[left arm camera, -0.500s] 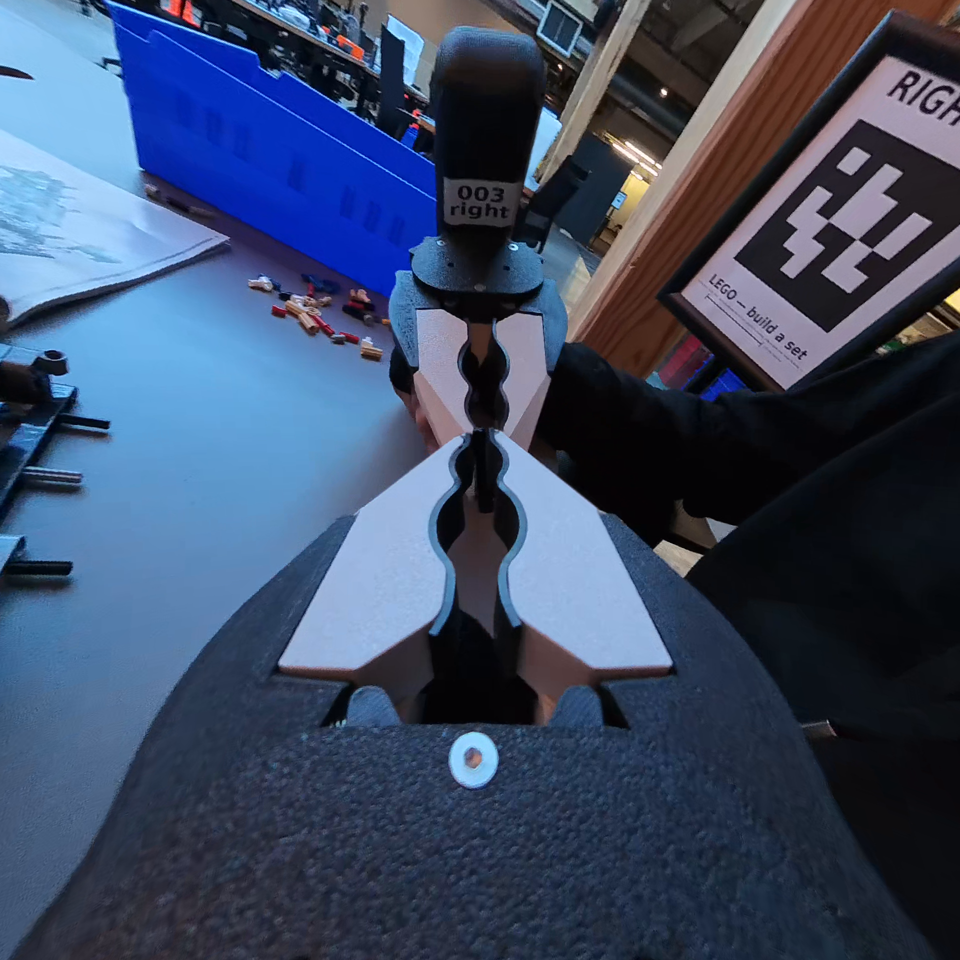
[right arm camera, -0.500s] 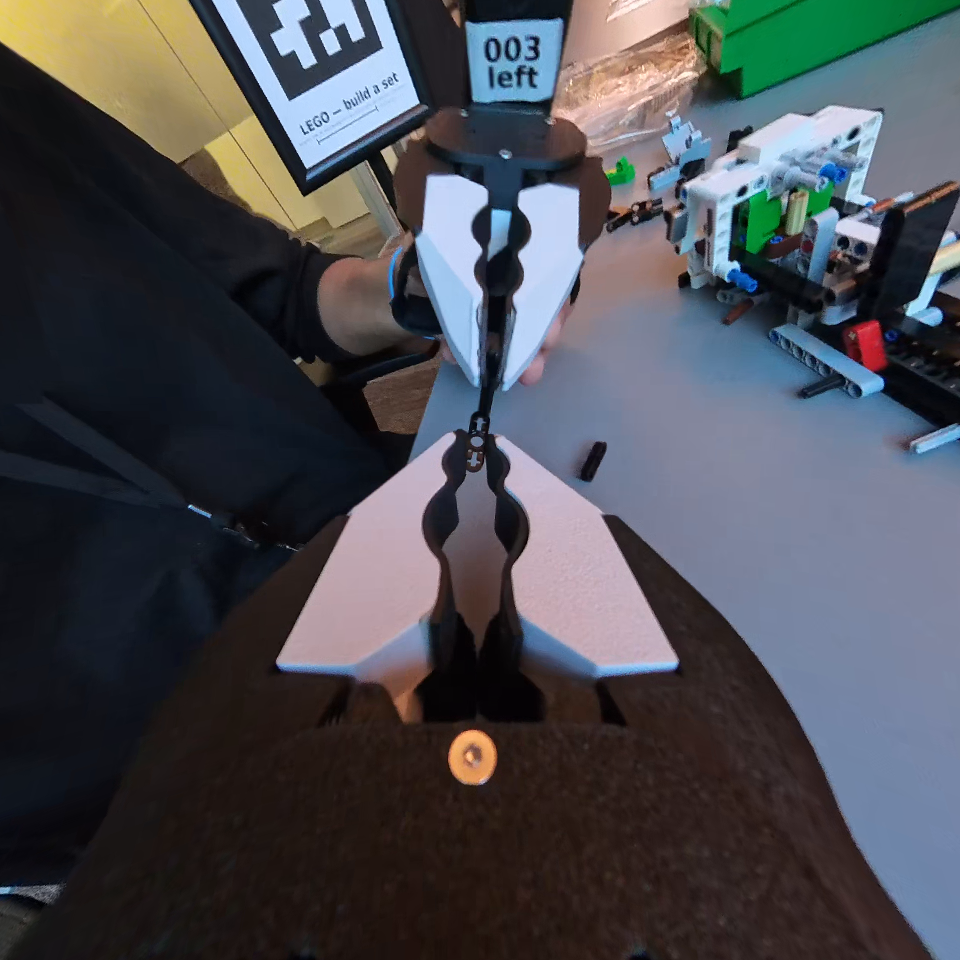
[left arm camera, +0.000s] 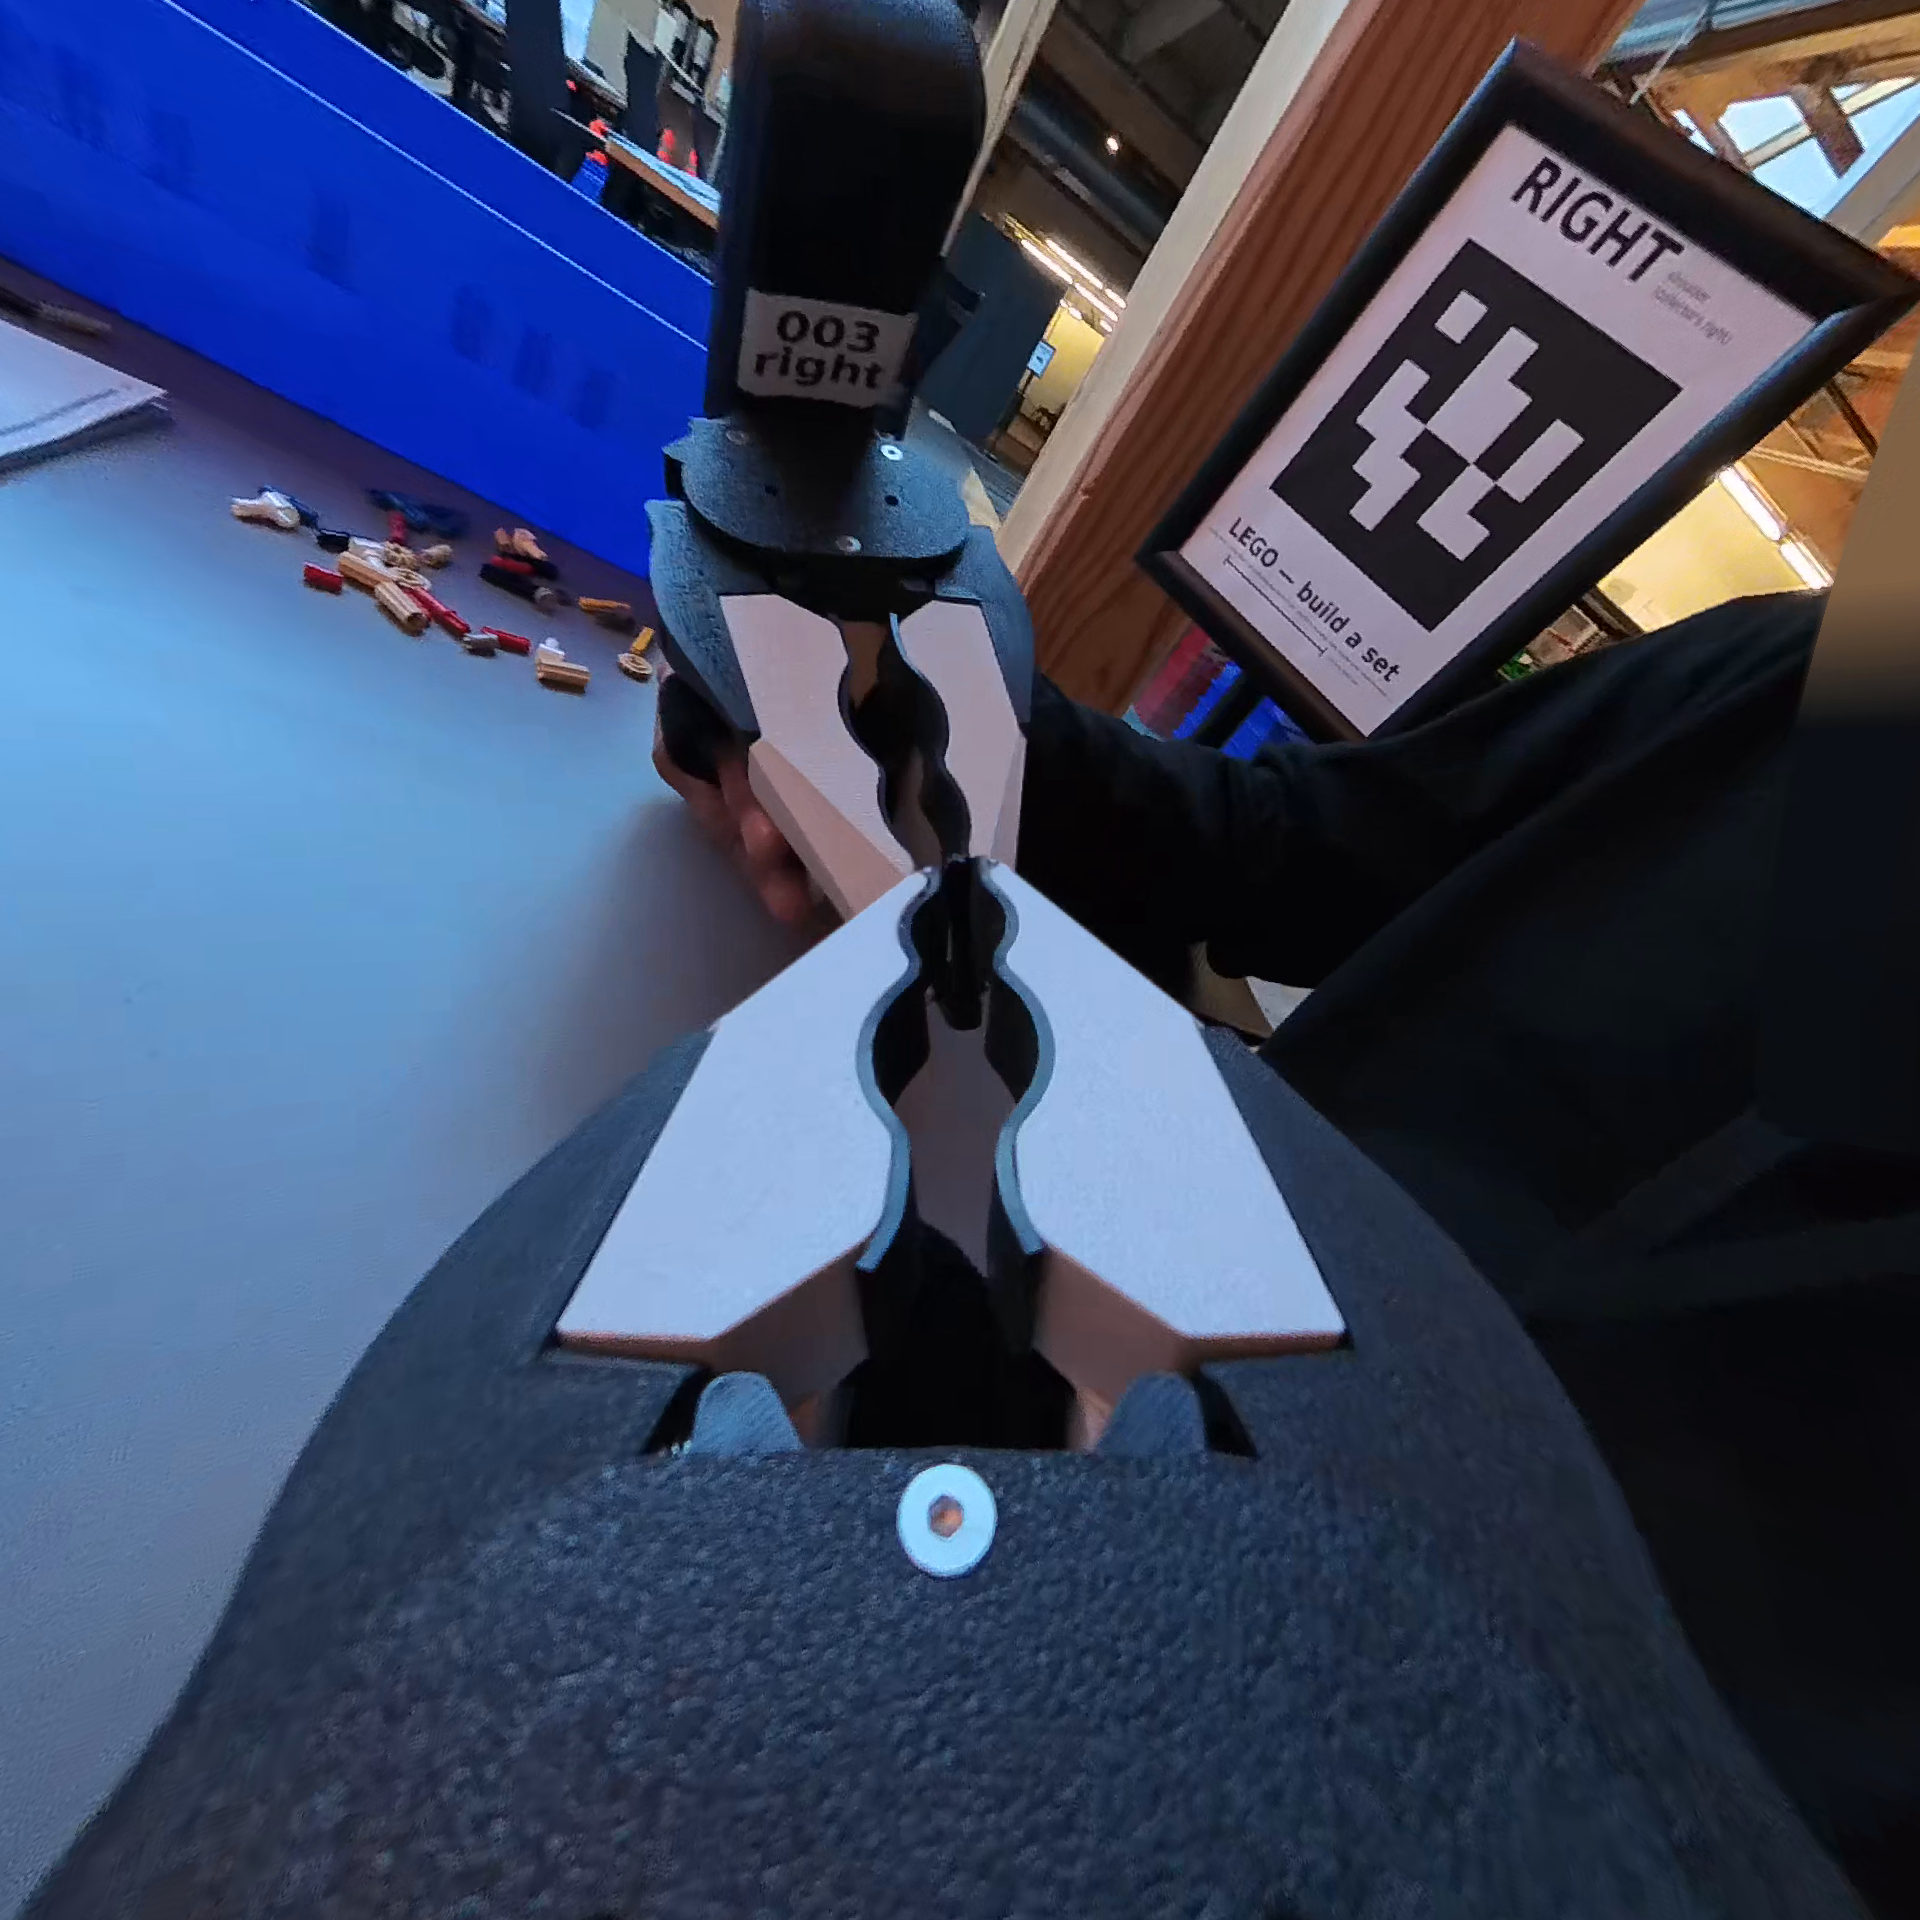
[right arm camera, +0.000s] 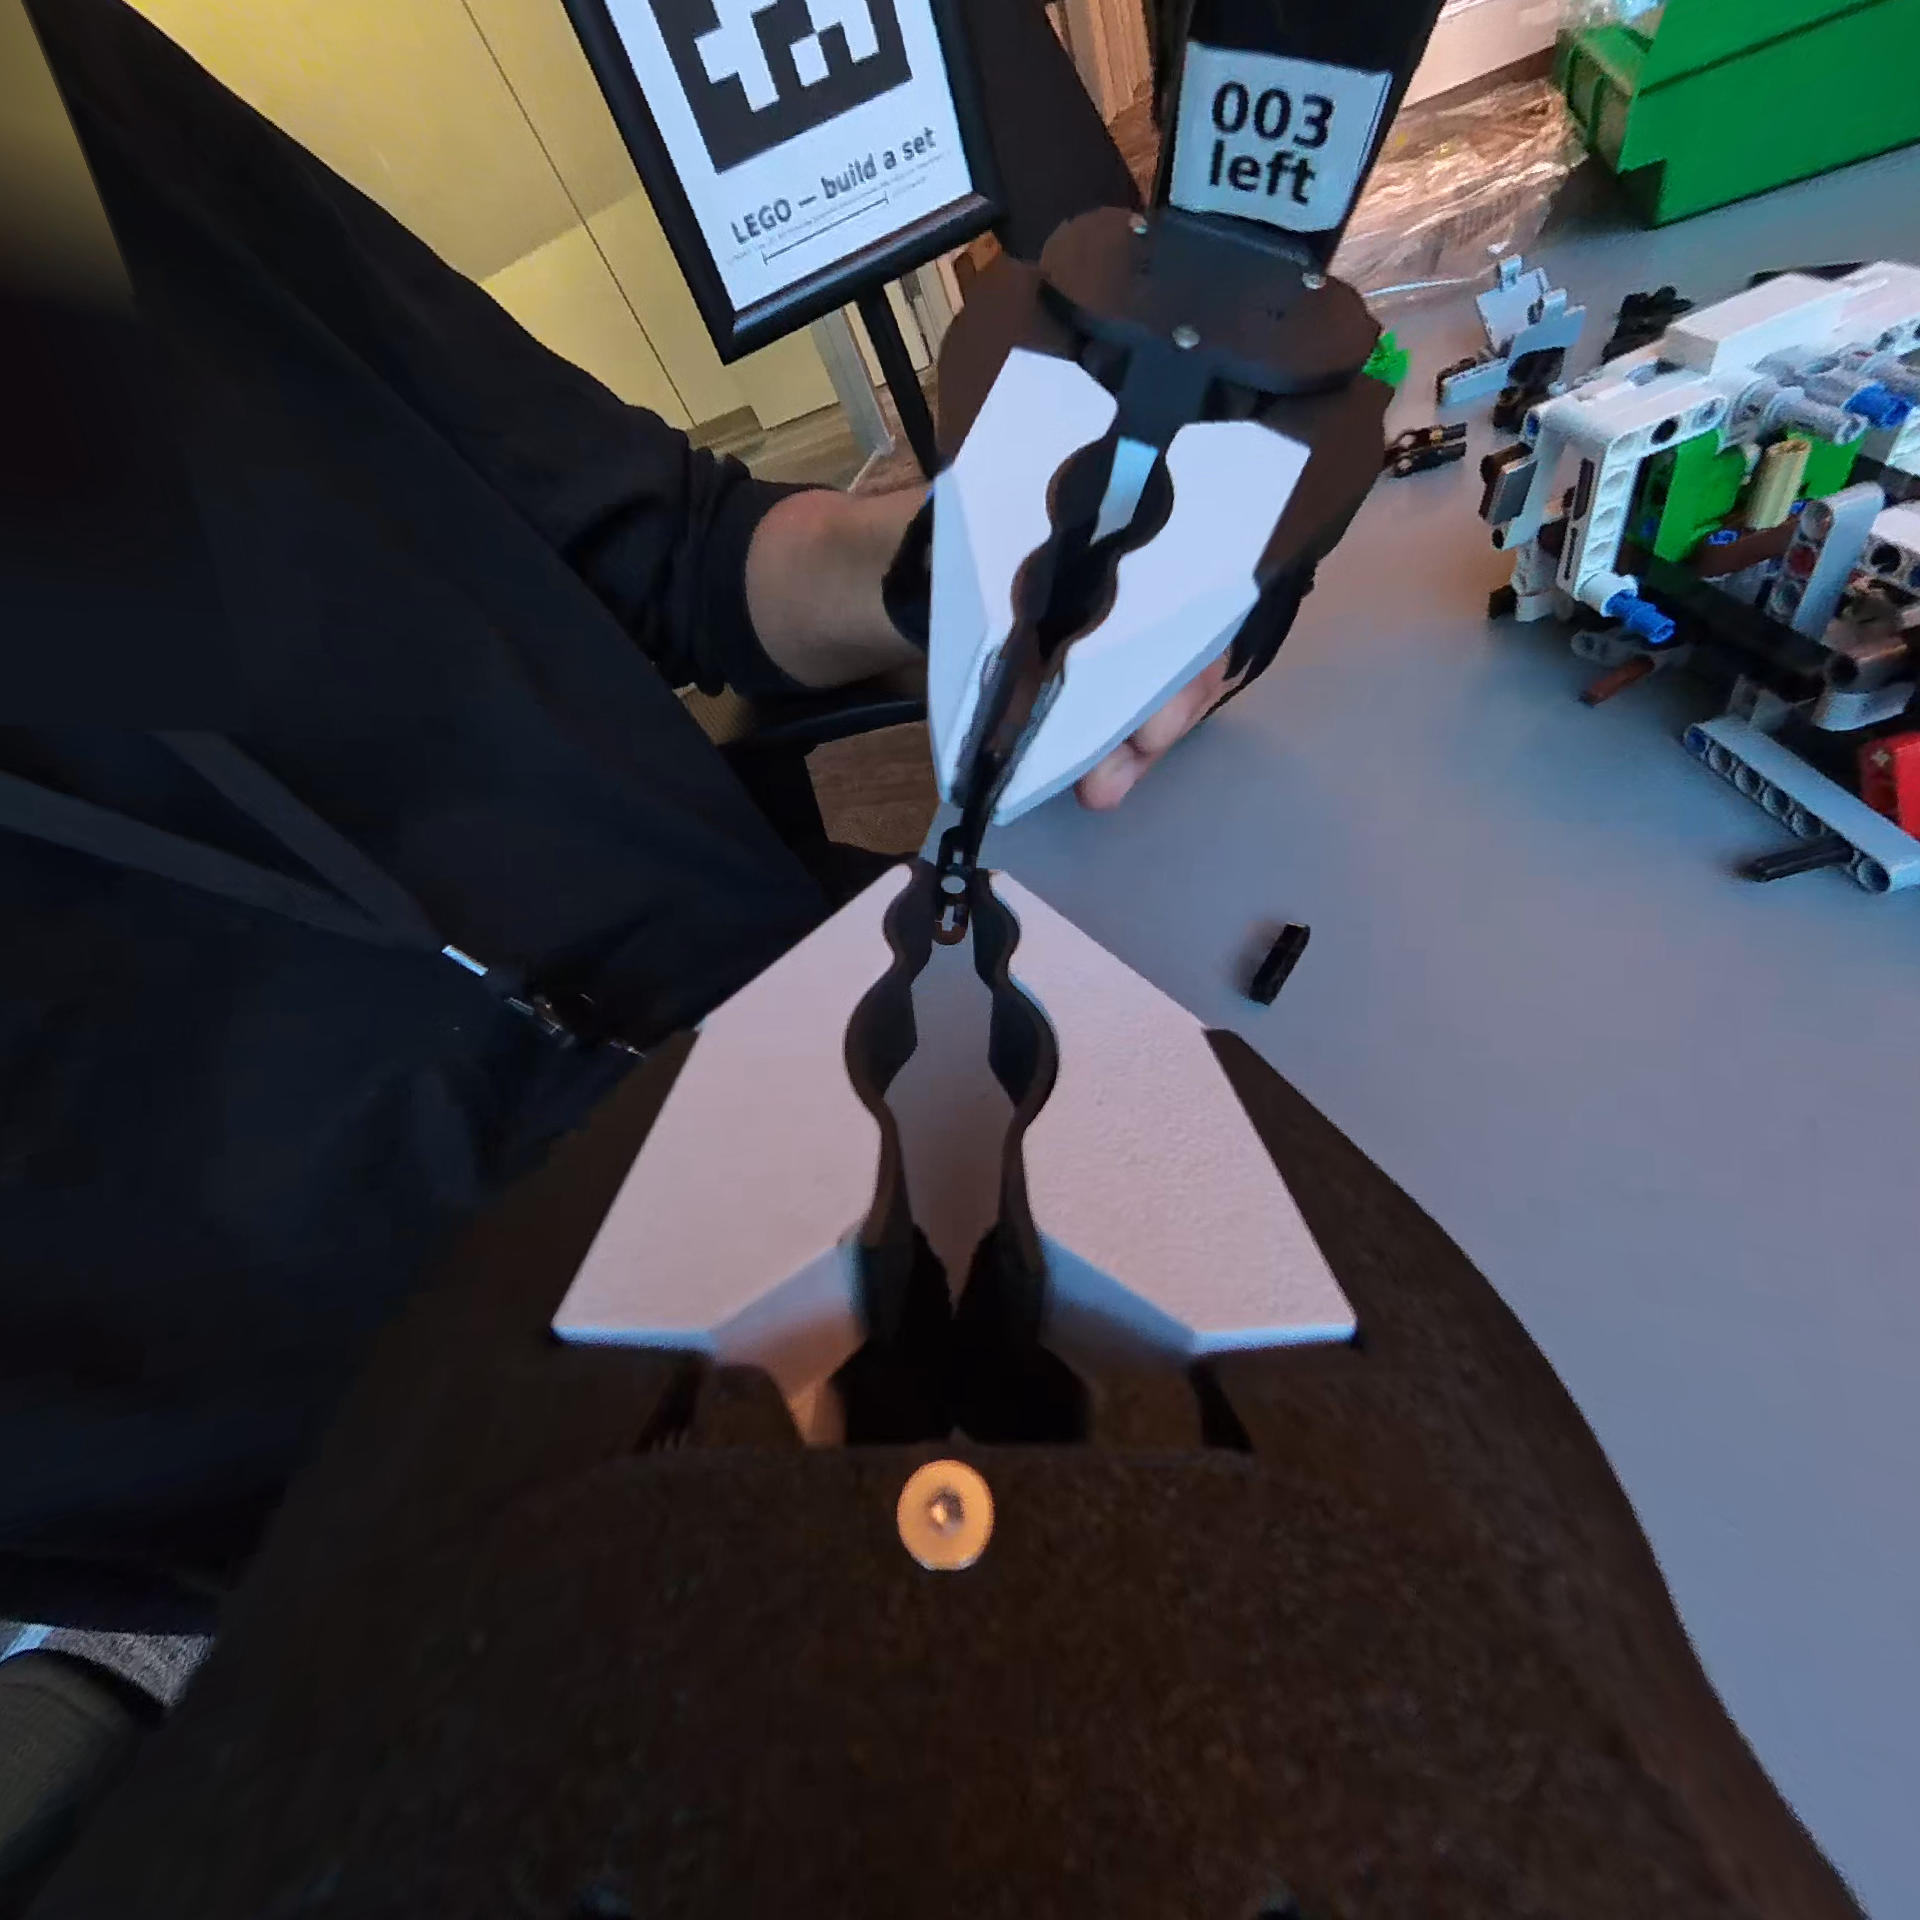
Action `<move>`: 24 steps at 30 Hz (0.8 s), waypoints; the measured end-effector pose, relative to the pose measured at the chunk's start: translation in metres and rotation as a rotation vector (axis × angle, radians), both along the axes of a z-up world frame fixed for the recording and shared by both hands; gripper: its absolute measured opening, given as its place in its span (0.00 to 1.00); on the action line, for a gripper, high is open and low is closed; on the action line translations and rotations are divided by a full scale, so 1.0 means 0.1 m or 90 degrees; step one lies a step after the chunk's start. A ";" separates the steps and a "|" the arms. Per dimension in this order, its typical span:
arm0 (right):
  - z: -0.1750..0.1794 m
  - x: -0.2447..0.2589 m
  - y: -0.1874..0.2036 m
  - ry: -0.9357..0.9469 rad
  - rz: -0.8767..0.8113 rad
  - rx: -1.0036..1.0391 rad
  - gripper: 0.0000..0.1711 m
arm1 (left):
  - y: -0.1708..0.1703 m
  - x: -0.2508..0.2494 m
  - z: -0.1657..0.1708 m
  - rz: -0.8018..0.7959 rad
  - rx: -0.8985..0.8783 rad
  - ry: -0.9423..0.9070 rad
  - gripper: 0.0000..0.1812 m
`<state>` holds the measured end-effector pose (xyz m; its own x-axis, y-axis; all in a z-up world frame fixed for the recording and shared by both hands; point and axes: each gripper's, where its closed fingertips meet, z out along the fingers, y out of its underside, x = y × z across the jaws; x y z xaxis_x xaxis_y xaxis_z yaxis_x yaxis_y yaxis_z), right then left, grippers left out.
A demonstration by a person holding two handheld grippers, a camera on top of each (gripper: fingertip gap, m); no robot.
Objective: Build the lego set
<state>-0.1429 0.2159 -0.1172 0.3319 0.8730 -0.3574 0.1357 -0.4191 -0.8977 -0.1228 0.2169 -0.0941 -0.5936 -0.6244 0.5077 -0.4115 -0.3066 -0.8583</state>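
Note:
My left gripper and right gripper meet tip to tip above the table's near edge. The right gripper is shut on a small black lego connector with holes. The left gripper is shut on a thin black lego piece. In the right wrist view this piece sticks out of the tilted left gripper and touches the connector. The right gripper faces me in the left wrist view. A partly built white, green and grey lego model stands on the grey table to the right.
A loose black pin and a grey beam lie near the model. Small loose pieces lie before a blue bin. A framed sign stands at the table's edge. A green bin is far right. From the right gripper's tips to the loose black pin is close to 8 centimeters.
The grippers stay tip to tip. The left gripper has tilted and turned, so its view has swung away from the booklet. Both grippers appear closer in each other's view.

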 end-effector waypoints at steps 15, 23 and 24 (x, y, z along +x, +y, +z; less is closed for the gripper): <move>0.00 -0.05 -0.06 -0.001 0.023 0.003 0.03 | -0.10 -0.08 0.00 -0.054 0.015 -0.011 0.01; -0.16 -0.08 -0.01 -0.096 -0.001 0.072 0.03 | -0.10 -0.11 -0.17 -0.085 0.108 0.012 0.02; -0.20 -0.08 0.01 -0.118 -0.011 0.070 0.03 | -0.10 -0.10 -0.19 -0.078 0.116 0.017 0.02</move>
